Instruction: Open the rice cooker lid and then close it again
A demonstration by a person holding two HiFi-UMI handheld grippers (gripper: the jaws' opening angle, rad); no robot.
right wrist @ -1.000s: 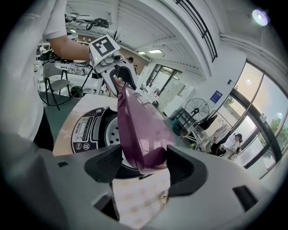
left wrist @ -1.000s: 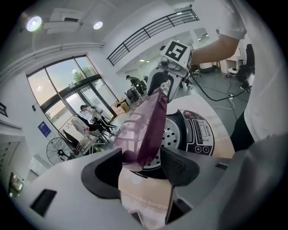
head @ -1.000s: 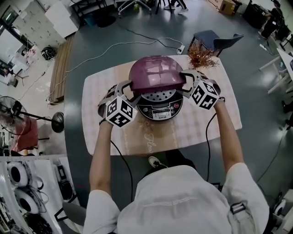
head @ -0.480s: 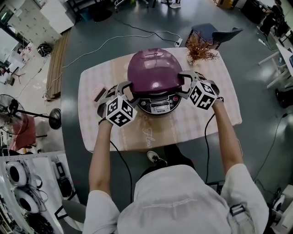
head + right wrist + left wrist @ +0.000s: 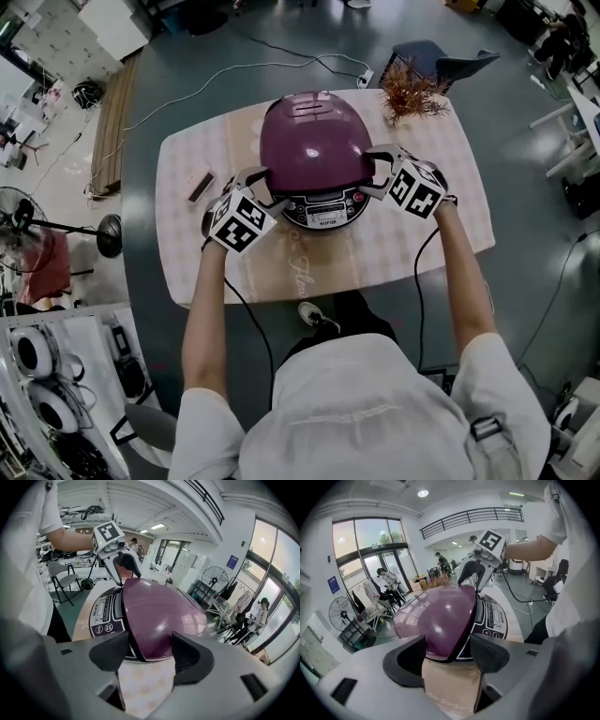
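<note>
The rice cooker stands mid-table with its purple domed lid (image 5: 314,139) down over the pot and its control panel (image 5: 324,208) facing me. My left gripper (image 5: 260,184) sits at the lid's left edge. In the left gripper view the lid (image 5: 440,620) rim lies between its jaws (image 5: 447,651), which are opening, with gaps at both pads. My right gripper (image 5: 375,171) is at the lid's right edge. There the lid (image 5: 159,616) rim lies between its jaws (image 5: 147,651), which are closing, though the pads do not press on it.
A dried reddish plant (image 5: 413,92) stands at the table's far right corner. A small dark bar (image 5: 200,186) lies on the checked tablecloth (image 5: 412,234) to the left. A chair (image 5: 441,61) and floor cables lie beyond the table. A fan (image 5: 19,225) stands far left.
The lid was raised, showing the perforated inner plate; it has since swung down over the pot. Both grippers sank with it at its sides.
</note>
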